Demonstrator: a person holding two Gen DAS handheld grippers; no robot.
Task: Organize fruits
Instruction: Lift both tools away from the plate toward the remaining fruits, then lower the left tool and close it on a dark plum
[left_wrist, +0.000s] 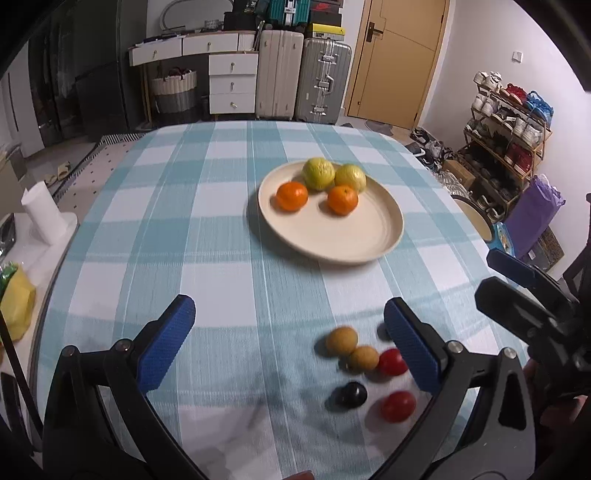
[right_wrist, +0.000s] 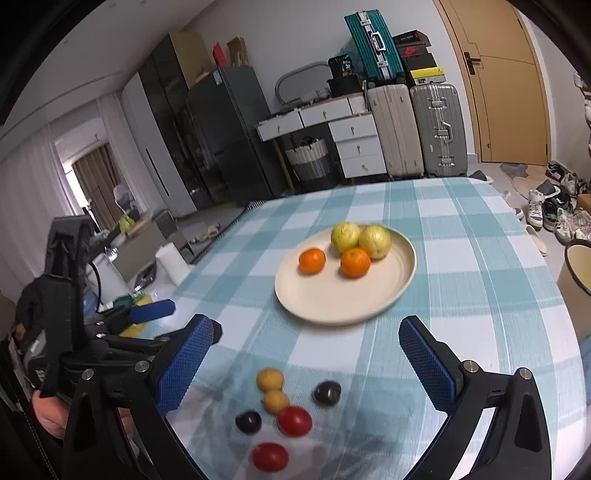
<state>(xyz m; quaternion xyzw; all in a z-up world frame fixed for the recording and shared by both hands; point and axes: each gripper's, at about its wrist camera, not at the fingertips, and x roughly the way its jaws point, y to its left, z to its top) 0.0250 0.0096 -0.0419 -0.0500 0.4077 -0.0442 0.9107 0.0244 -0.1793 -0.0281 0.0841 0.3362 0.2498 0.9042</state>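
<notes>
Desk (left_wrist: 229, 266): round-edged, covered w/ woven cloth in teal-and-white check; fabric weave visible.
Plate (left_wrist: 354, 236): cream, round, shallow w/ low raised rim, matte; sits mid-desk, well beyond both tongs.
On plate, far side: two oranges (left_wrist: 291, 196), smooth, round, apart from each other; two yellow-green fruits (left_wrist: 318, 173), rounder, dull bumpy skin, side by side behind the oranges. Right orange just in front of right yellow-green one.
Loose fruit, near edge of desk: small cluster on cloth, off the plate.
- two tan longan-like balls (right_wrist: 270, 379), matte, touching each other.
- two red cherry tomatoes (right_wrist: 294, 420), glossy; one touches nearer tan ball, other (right_wrist: 270, 456) apart, closest to cam.
- two dark round fruits (right_wrist: 327, 393), shiny, near-black; one right of tan pair, other (right_wrist: 248, 422) left of the red one.
Left tongs (left_wrist: 288, 345): spread wide, nothing between; blue knurled pads on black frames, hovering over desk; cluster sits by its right pad, partly hidden behind it.
Right tongs (right_wrist: 306, 363): also spread wide, empty; same blue textured pads; loose cluster lies between fingers in right wrist view, below them.
Relative: left tongs seen at left of right wrist view, side by side w/ right.
Blur: slight on all fruit.
</notes>
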